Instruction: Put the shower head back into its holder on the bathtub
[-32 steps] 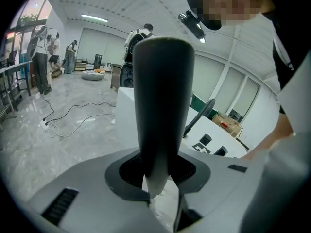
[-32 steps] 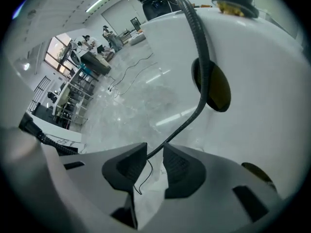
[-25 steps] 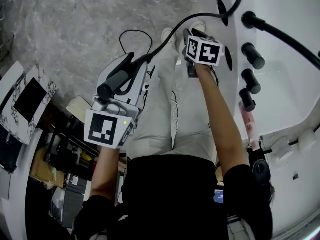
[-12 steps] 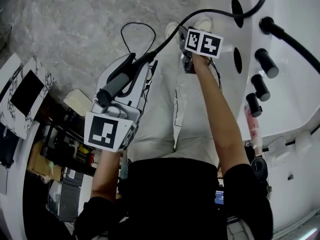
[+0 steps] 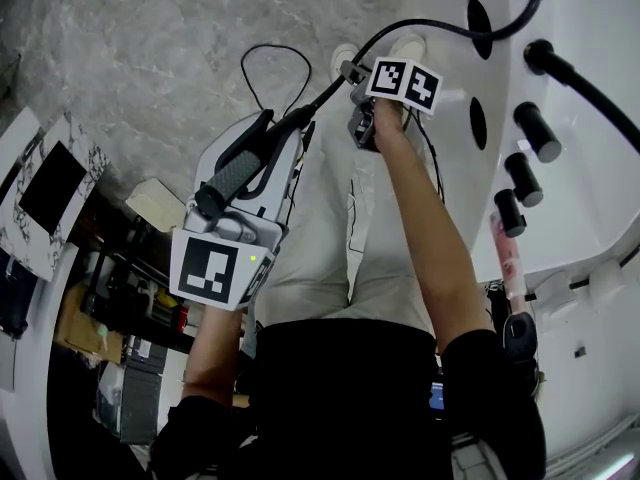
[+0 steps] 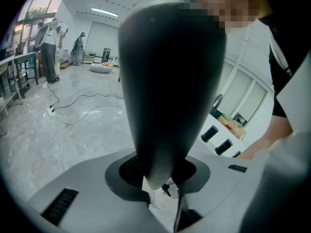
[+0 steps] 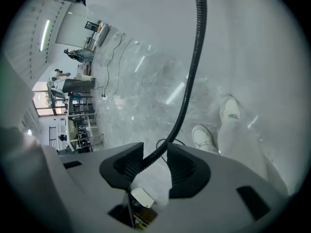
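My left gripper [image 5: 262, 148] is shut on the black shower head [image 5: 240, 168], which fills the left gripper view [image 6: 170, 81] and stands up between the jaws [image 6: 158, 178]. Its black ribbed hose [image 5: 440, 30] arcs right to a hole in the white bathtub deck [image 5: 455, 78]. My right gripper [image 5: 360, 128] sits on that hose just beyond the shower head. Its jaws have just been opening. The hose [image 7: 194, 72] runs loosely between the dark pads [image 7: 187, 171] of the right gripper [image 7: 155, 161]. Two dark oval holes [image 5: 478, 123] lie in the deck.
Black tap knobs [image 5: 518, 178] and a black spout [image 5: 560, 68] stand on the deck at right, with a pink bottle [image 5: 503, 253] below them. A cable [image 5: 265, 68] loops on the grey marble floor. Shelves with clutter [image 5: 130, 308] stand at lower left. The person's legs and white shoes [image 7: 228, 108] are below.
The right gripper has rolled and slid a little left along the hose, away from the tub deck. The left gripper with the shower head has hardly moved.
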